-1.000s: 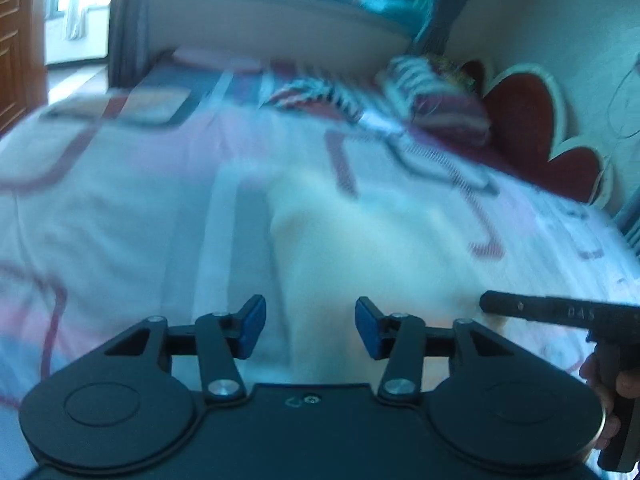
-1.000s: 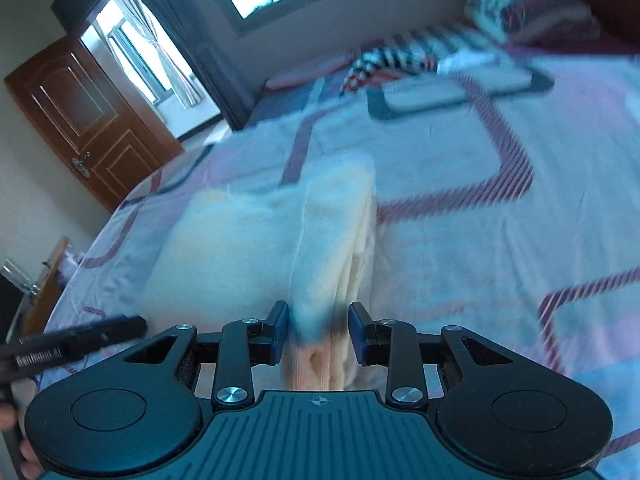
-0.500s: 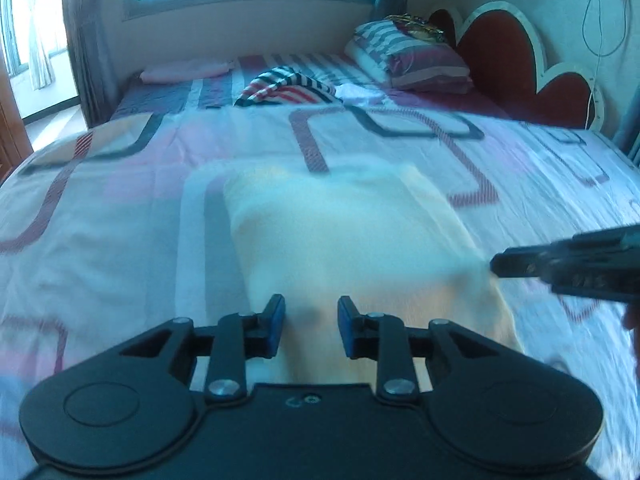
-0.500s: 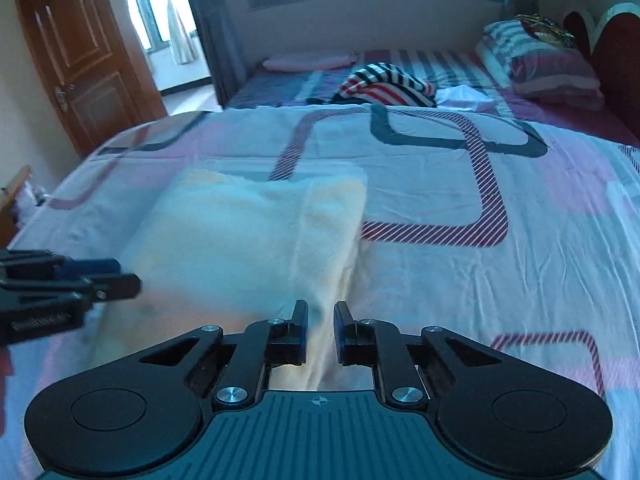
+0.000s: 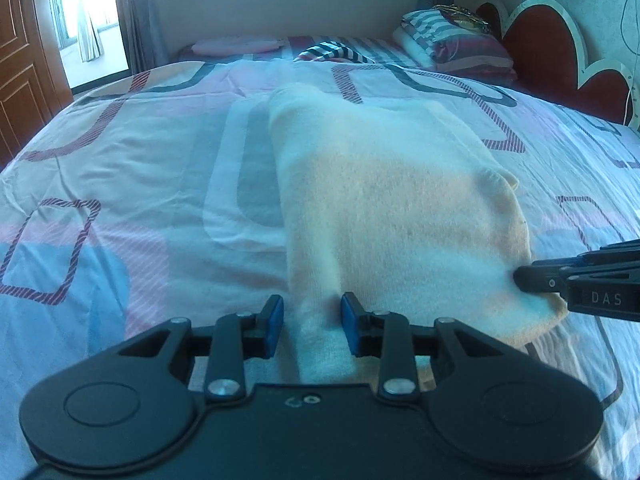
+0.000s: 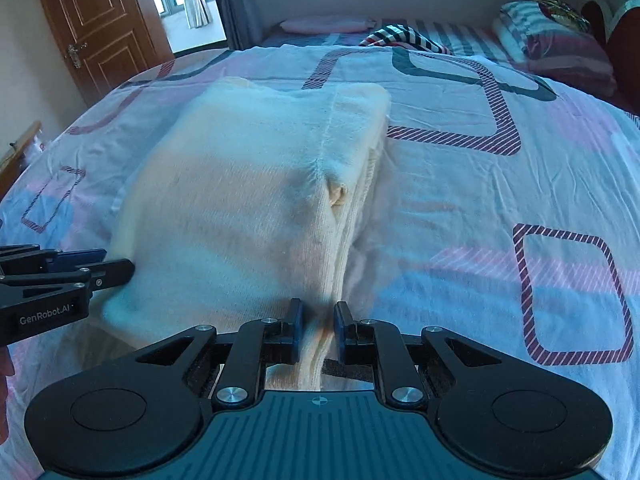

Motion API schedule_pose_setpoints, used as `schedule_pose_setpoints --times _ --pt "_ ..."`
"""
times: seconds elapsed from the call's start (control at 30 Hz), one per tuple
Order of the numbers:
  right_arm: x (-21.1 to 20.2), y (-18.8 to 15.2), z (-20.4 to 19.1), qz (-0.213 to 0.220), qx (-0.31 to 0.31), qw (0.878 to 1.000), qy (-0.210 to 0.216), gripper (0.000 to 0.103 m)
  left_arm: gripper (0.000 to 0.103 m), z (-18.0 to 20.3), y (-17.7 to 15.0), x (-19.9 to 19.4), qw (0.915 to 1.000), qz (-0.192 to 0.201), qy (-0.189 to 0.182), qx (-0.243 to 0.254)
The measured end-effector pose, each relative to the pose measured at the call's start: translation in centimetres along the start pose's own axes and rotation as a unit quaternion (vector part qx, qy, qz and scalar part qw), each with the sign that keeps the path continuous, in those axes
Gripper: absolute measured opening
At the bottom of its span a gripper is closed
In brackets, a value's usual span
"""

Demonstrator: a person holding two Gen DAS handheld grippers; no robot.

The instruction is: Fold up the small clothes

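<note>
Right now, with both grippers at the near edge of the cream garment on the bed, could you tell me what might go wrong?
1. The left gripper has its jaws opening around the cream garment, so its corner may drop free and the fold could go skewed.
2. The right gripper pinches several stacked layers at the garment's folded edge; a lower layer might slip out.
3. The patterned bedsheet is soft and wrinkled, and could get dragged along.
</note>
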State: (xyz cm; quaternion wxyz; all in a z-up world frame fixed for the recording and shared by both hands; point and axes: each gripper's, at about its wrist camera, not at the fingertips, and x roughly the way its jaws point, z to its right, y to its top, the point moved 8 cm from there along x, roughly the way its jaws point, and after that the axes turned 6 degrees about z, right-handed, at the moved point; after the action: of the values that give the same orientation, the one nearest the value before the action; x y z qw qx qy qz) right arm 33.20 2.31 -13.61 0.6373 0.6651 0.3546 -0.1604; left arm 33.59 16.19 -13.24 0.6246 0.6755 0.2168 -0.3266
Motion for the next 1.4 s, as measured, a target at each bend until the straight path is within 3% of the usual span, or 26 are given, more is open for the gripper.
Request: schedule_pose_setpoints --times 0.27,0.4,0.6,0.67,0.77,0.83,0.87,0.9,0.93,1.0,1.23,1.4 --pt "-0.8 -0.3 0.0 0.0 0.001 1.0 0.001 0.014 0.031 1.1 -0.1 -1.1 0.9994 -0.011 0.024 0.023" --pt "-5.6 -1.6 -0.1 0.022 0.006 1.0 0.015 0.014 0.029 2.5 -1.9 -5.2 0.9991 -0.001 0.019 0.038" --pt "-13.3 -6.9 -0.1 0.045 0.025 0.998 0.026 0.014 0.027 5.3 -7.3 -12.0 0.9996 0.011 0.013 0.02" --pt "-16.1 -8.7 -0.6 0.051 0.03 0.998 0.027 0.014 0.031 6.1 -8.7 -14.9 0.9995 0.026 0.014 0.01" --pt "-20.2 -10.7 -1.4 0.072 0.03 0.997 0.023 0.014 0.053 7.0 -10.1 -18.8 0.9988 0.043 0.022 0.0" --pt "-22.4 -11.8 -1.9 0.083 0.036 0.996 0.022 0.014 0.103 7.2 -10.4 -21.5 0.9969 0.071 0.032 -0.014" --pt "-23.5 -12.2 -2.1 0.09 0.04 0.995 0.019 0.025 0.101 7.3 -10.3 -23.0 0.994 0.098 0.044 -0.019" --pt "-24.4 -12.6 -2.1 0.099 0.046 0.994 0.011 0.076 0.102 7.4 -10.5 -24.2 0.9918 0.115 0.054 -0.017" --pt "-25.4 -13.0 -2.0 0.112 0.058 0.992 -0.004 0.103 0.102 7.5 -10.7 -25.0 0.9911 0.12 0.057 -0.013" --pt "-27.1 -13.5 -2.1 0.15 0.062 0.987 -0.007 0.103 0.102 7.7 -11.3 -26.3 0.9915 0.116 0.055 -0.016" --pt "-29.6 -15.6 -3.7 0.135 0.052 0.989 0.002 0.103 0.102 7.9 -13.1 -29.9 0.9911 0.113 0.061 -0.036" --pt "-31.4 -16.8 -5.1 0.132 0.028 0.991 -0.002 0.103 0.102 9.1 -13.3 -31.5 0.9913 0.121 0.048 -0.019"
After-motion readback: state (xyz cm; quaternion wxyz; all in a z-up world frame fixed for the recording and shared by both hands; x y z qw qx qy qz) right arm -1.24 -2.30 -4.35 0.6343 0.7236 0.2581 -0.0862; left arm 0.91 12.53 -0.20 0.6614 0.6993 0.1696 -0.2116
